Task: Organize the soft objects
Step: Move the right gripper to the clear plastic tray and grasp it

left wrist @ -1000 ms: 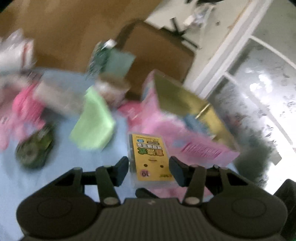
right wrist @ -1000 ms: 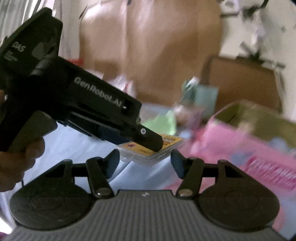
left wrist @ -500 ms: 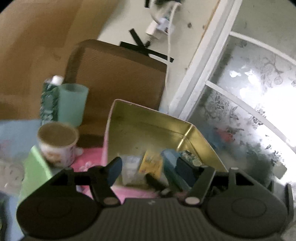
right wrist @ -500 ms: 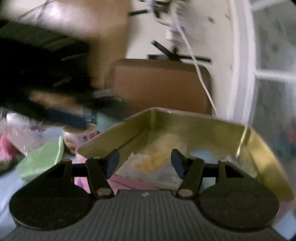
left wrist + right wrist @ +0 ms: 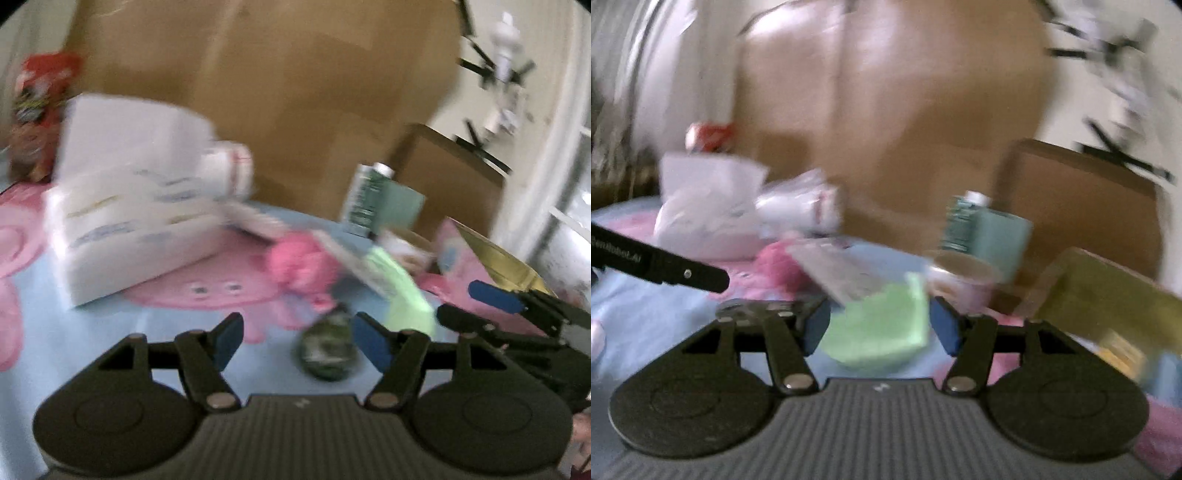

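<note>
Left wrist view: heavy motion blur, no writing legible. Left gripper (image 5: 297, 338) has its blue-padded jaws apart with nothing between the pads. A second ago a yellow printed packet lay between them; half a second ago the view looked into the gold-lined box; now the view has swung back to the blue worktop (image 5: 92, 325). Just beyond the right pad lies a round dark green item (image 5: 327, 349), too blurred to identify. Ahead and right of the gripper a soft light-green cloth (image 5: 400, 291) lies crumpled; ahead of centre sits a pink fluffy item (image 5: 301, 267). Far ahead left, a stack of white soft packs (image 5: 136, 218) with faint blue print, unreadable. The gold-lined box (image 5: 495, 258), pink outside, sits to the far right, and the right gripper (image 5: 476, 306) shows before it with its fingers spread.

Right wrist view: also blurred. White lettering on the black body of the left gripper (image 5: 665, 267) at far left is partly readable, ending "Robot.AI". Right gripper jaws are closing, pads still apart and nothing pressed between them; the light-green cloth (image 5: 882, 332) lies just beyond them on the worktop. Half a second ago this view faced into the gold-lined box (image 5: 1108, 299); the box now sits off to the right. A paper cup (image 5: 964, 278) stands ahead right, a teal-labelled bottle (image 5: 964, 221) behind it.
</note>
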